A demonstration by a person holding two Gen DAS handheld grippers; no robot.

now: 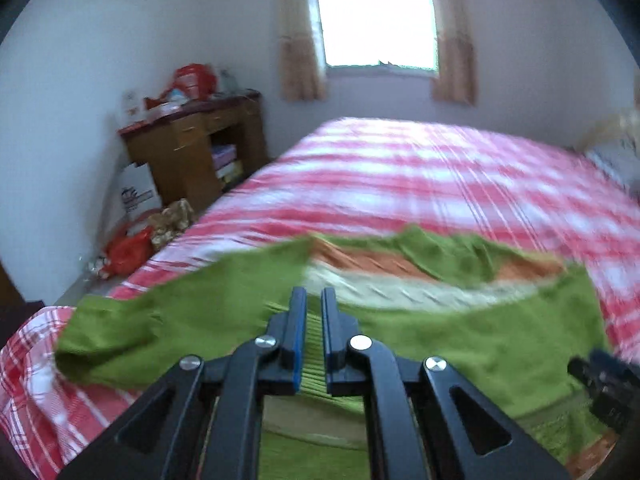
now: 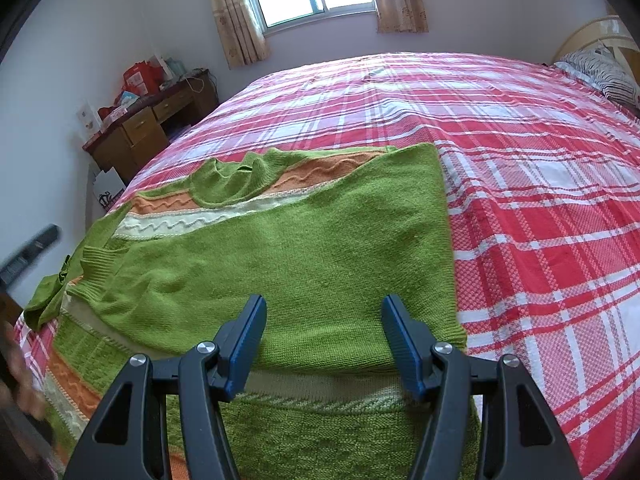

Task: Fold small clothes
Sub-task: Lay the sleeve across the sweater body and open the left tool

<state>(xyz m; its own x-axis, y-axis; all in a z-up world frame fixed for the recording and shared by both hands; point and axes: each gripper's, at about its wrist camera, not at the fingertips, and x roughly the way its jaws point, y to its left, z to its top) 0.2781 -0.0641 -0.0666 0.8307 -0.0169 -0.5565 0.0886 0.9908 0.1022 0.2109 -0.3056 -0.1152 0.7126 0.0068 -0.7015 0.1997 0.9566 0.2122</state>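
Bed (image 2: 520,200), plaid cover, carries green sweater (image 2: 300,240) directly below both grippers. Sweater partly folded, right side doubled over; neck points toward far-left corner, long axis running near to far. Left gripper (image 1: 314,300) clamped shut on sweater ribbing. Right gripper (image 2: 324,312) half open, empty, above the fold.

I'm seeing the bedspread (image 2: 540,208) lying bare and open right of the green sweater (image 2: 304,240) and beyond it toward the window. A cluttered wooden desk (image 2: 144,128) is crowding the bed's left side.
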